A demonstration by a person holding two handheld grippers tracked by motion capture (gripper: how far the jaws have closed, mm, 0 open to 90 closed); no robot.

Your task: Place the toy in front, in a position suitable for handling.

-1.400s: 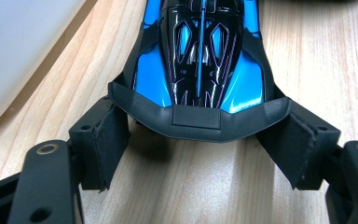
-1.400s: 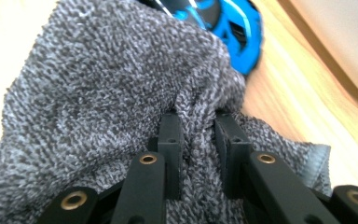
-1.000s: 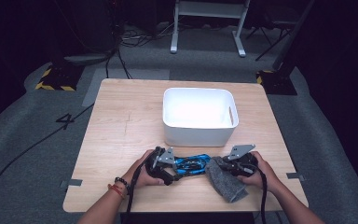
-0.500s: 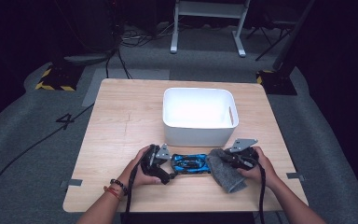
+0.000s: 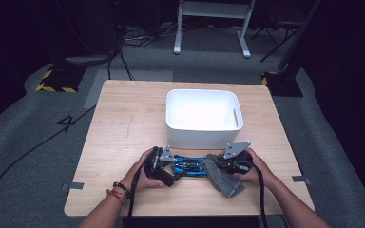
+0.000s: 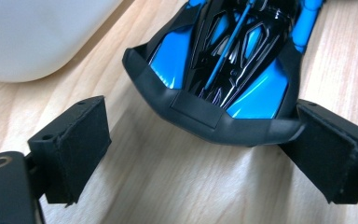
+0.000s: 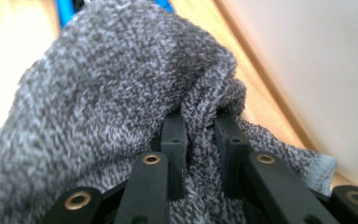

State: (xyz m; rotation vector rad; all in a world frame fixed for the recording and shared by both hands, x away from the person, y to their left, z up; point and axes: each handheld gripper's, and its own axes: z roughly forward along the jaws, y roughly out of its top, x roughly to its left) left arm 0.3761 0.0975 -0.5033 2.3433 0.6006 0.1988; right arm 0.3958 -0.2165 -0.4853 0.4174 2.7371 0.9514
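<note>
Lower centre of the high view: blue and black toy car (image 5: 188,167) lies on the wooden table (image 5: 123,128), just in front of the white bin (image 5: 202,116).

Left gripper (image 5: 160,166), lower centre-left: jaws spread wide, nothing gripped. In the left gripper view the car's (image 6: 223,70) black nose sits between the 2 pads (image 6: 72,144); the right pad looks to be touching the bumper corner, the left one stands clear.

Right gripper (image 5: 232,164), lower centre-right: pinched tight on a fold of the grey knit cloth (image 5: 222,176). In the right gripper view the cloth (image 7: 102,116) bunches up between the close-set jaws, bin wall (image 7: 317,65) at upper right.

Judgement: step in hand is seating the left gripper on the car.
- Centre the nose between the pads before closing; it sits off to the right now.
- Push a little deeper so the pads meet the body sides, not the tapered bumper.
- Close slowly; glossy shell may slip.
- Keep the cloth off the car's far end.
</note>
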